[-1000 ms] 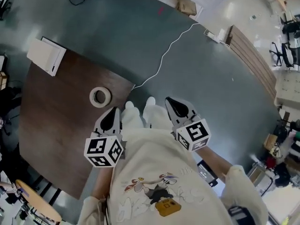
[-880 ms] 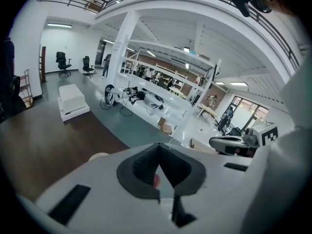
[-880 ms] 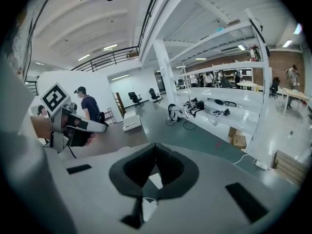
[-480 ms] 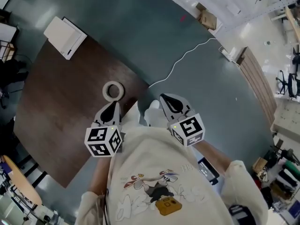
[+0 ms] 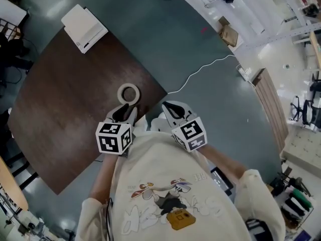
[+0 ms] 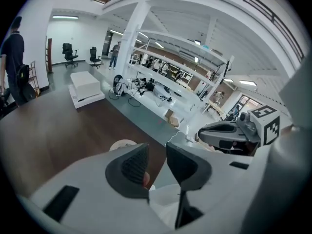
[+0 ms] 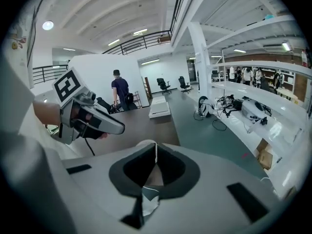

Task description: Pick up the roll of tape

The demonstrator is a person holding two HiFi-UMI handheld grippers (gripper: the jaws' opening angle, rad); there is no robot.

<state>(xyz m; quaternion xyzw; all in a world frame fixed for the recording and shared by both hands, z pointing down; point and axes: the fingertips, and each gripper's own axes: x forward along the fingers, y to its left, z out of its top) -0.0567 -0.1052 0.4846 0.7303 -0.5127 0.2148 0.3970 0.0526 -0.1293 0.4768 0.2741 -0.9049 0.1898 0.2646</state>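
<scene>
The pale roll of tape [image 5: 129,93] lies ungrasped on the brown bench [image 5: 65,99] beside the opening, empty left claw [image 5: 124,113]; right claw [image 5: 173,110] closed.

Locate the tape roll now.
Head view, left of centre: the roll of tape lies on the brown table near its right corner, ahead of the left tongs, whose jaws are opening with nothing between them.

Roll of tape [image 7: 146,142] mostly hidden behind the right gripper's [image 7: 155,150] closed jaws, far workbench clutter [image 7: 243,108] too small to identify
</scene>
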